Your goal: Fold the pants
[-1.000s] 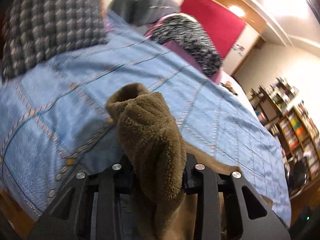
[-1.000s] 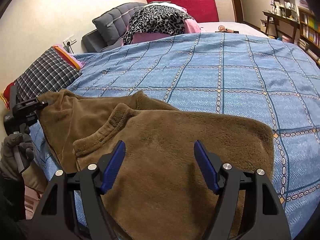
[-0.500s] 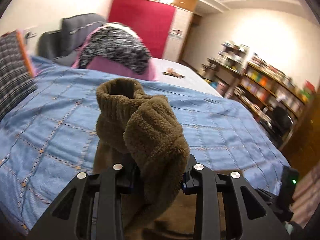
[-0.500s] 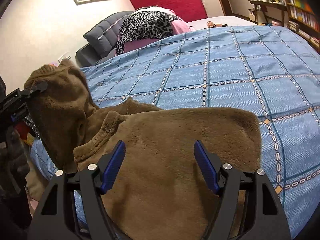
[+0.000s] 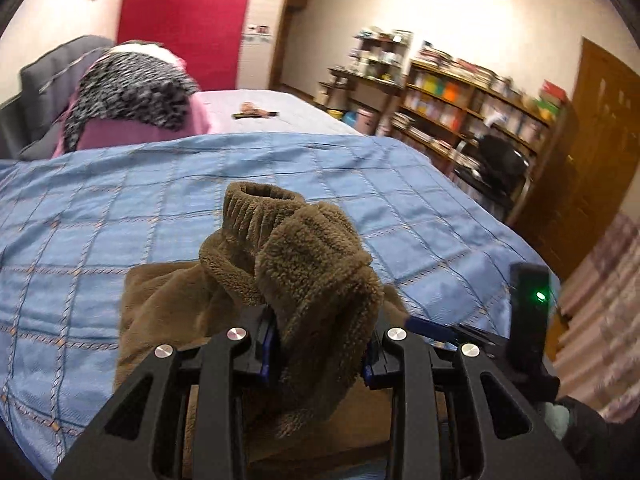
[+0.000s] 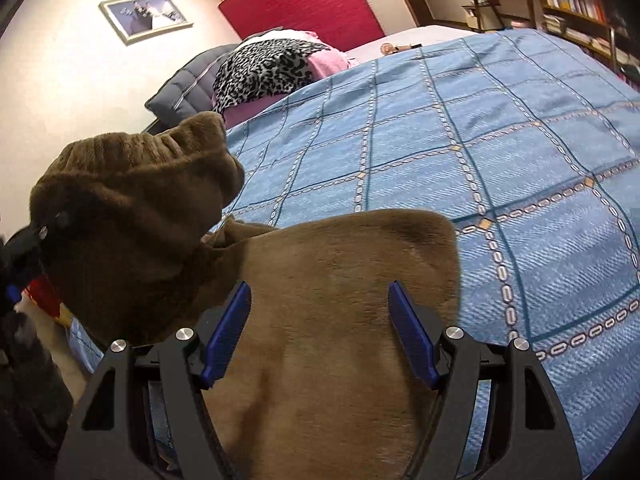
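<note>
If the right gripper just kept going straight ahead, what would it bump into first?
Probably the brown fleece pants. The open right gripper points across them, with the blue bedspread beyond. How high it hovers is unclear.

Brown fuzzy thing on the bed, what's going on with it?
A person is folding brown fleece pants on a blue checked bedspread. The left gripper is shut on a ribbed cuff end, lifted over the rest. The right gripper hovers open above the flat part, holding nothing. The fold is not yet laid down.
</note>
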`<state>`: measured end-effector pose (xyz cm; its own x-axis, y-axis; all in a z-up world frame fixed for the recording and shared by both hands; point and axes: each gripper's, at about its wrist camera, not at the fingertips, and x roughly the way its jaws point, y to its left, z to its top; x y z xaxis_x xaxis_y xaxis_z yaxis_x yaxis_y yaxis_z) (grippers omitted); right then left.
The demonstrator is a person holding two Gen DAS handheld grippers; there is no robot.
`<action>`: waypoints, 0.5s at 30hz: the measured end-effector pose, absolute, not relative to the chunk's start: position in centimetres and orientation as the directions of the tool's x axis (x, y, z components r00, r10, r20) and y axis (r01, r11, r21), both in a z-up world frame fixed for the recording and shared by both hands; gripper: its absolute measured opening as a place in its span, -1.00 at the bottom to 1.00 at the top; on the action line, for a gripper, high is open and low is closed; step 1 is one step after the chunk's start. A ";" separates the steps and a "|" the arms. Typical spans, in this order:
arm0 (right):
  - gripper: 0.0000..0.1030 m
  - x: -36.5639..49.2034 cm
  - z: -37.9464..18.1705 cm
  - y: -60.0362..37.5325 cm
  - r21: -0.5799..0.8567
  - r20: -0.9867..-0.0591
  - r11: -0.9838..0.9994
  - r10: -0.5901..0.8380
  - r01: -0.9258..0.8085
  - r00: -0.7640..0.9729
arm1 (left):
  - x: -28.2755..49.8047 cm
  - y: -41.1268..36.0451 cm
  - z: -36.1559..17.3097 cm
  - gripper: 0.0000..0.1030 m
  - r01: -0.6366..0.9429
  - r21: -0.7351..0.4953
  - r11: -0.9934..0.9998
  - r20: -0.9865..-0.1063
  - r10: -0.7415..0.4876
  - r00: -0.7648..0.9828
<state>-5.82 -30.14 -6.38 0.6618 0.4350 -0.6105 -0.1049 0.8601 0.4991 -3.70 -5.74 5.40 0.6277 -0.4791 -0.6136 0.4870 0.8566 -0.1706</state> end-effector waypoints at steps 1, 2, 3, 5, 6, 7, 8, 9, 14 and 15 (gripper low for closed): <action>0.40 -5.8 -6.4 -30.4 0.504 -0.609 0.858 0.433 -0.097 0.664 | -4.0 -6.6 5.5 -0.41 0.506 -0.163 0.847 -0.611 -0.489 0.622; 0.40 -5.8 -6.4 -30.7 0.509 -0.608 0.856 0.430 -0.088 0.668 | -4.2 -7.2 5.5 -0.41 0.521 -0.159 0.838 -0.610 -0.499 0.616; 0.40 -5.9 -6.4 -31.3 0.514 -0.606 0.854 0.424 -0.076 0.673 | -4.4 -8.0 5.5 -0.41 0.540 -0.157 0.827 -0.610 -0.511 0.606; 0.40 -6.1 -6.4 -32.0 0.517 -0.604 0.854 0.412 -0.057 0.682 | -4.6 -9.4 5.1 -0.41 0.571 -0.151 0.807 -0.617 -0.529 0.583; 0.40 -6.2 -6.4 -32.4 0.519 -0.603 0.854 0.404 -0.047 0.688 | -4.7 -10.2 4.8 -0.41 0.585 -0.149 0.797 -0.624 -0.534 0.570; 0.40 -6.3 -6.4 -32.9 0.520 -0.601 0.854 0.397 -0.038 0.694 | -4.7 -10.8 4.4 -0.41 0.597 -0.149 0.788 -0.633 -0.540 0.555; 0.40 -6.3 -6.4 -33.2 0.520 -0.601 0.854 0.391 -0.031 0.697 | -4.6 -11.3 4.1 -0.41 0.606 -0.148 0.781 -0.641 -0.542 0.543; 0.40 -6.5 -6.4 -33.7 0.519 -0.600 0.854 0.381 -0.019 0.703 | -4.7 -11.8 3.8 -0.41 0.613 -0.145 0.777 -0.647 -0.543 0.535; 0.40 -6.6 -7.0 -35.7 0.538 -0.603 0.842 0.359 0.032 0.712 | -4.8 -14.3 1.6 -0.27 0.647 -0.145 0.749 -0.695 -0.542 0.472; 0.40 -6.6 -7.1 -36.0 0.542 -0.604 0.839 0.357 0.039 0.713 | -4.7 -14.6 1.2 -0.19 0.656 -0.164 0.737 -0.702 -0.555 0.447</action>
